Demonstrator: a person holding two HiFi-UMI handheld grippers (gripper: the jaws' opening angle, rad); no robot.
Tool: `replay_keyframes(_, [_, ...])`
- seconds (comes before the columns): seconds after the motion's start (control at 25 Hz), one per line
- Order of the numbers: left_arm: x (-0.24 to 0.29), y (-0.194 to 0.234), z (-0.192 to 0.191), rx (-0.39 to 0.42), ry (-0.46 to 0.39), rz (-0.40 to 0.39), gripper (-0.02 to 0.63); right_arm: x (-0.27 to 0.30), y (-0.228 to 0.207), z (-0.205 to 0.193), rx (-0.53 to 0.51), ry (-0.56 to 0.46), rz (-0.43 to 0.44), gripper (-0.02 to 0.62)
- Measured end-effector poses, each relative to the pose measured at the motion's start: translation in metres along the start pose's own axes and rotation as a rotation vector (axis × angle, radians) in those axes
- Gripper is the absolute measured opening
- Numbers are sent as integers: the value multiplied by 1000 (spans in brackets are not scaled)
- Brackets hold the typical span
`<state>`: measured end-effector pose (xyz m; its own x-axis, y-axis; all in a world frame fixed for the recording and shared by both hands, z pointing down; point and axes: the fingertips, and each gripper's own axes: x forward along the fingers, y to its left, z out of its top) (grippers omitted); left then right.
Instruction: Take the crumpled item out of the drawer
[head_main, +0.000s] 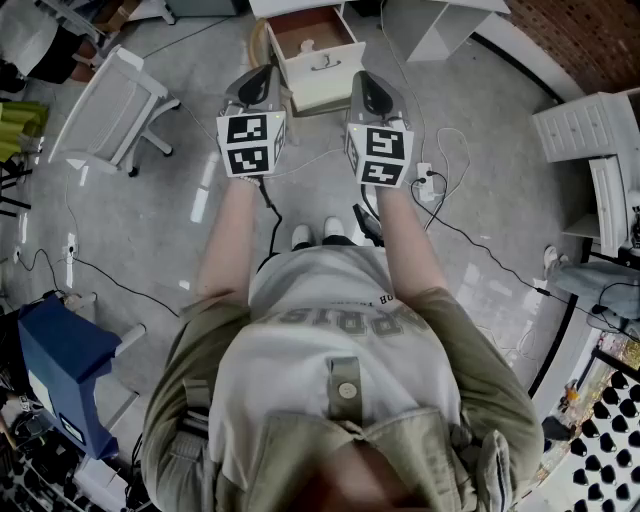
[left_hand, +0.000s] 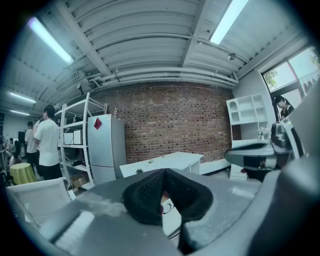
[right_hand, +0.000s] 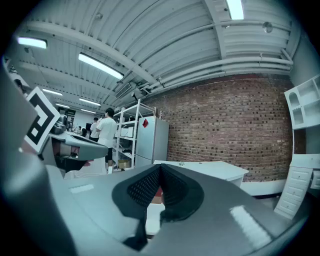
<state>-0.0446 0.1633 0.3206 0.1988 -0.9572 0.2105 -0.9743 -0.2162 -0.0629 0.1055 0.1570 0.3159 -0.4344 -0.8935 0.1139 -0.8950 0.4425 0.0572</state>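
Grey floor (head_main: 150, 230) with trailing cables, brick wall (left_hand: 170, 125) beyond. My left gripper (head_main: 260, 76) and right gripper (head_main: 366, 88) hold their fingers closed and empty. I see the crumpled item (head_main: 306, 45) inside the open drawer (head_main: 325, 78), near its back edge.

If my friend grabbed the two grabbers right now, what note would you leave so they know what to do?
Left gripper: shut, empty, held out in front of the person.
Right gripper: shut, empty, level beside the left one.
Drawer: pulled open, just ahead of both grippers.
Crumpled item: a small pale thing lying inside the drawer, probably it, though it is too small to be sure.
Done: the drawer is open.
Left: open one gripper, reach in, close on the item and lift it out.
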Motion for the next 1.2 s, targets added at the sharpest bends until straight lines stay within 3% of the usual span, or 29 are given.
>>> replay_keyframes(0.56, [5,-4,0,-9,6,13,8,1,-6,-1,-24,6,19,0])
replay_keyframes(0.76, [9,-11,5,-18,-23,10,8,2,-16,-1,92,-33,77,5])
replay_keyframes(0.8, [10,-12,7,-28,-31,6,42,3,-19,0,126,-46,95,43])
replay_keyframes(0.88, [17,-16,8,-49,-22,-3,211,5,-24,0,169,-54,140,289])
replay_keyframes(0.92, [20,-18,8,-55,-14,-2,274,7,-27,0,179,-55,154,328])
replay_keyframes(1.2, [39,-25,4,-54,12,58,298,19,-60,-5,169,-47,169,345])
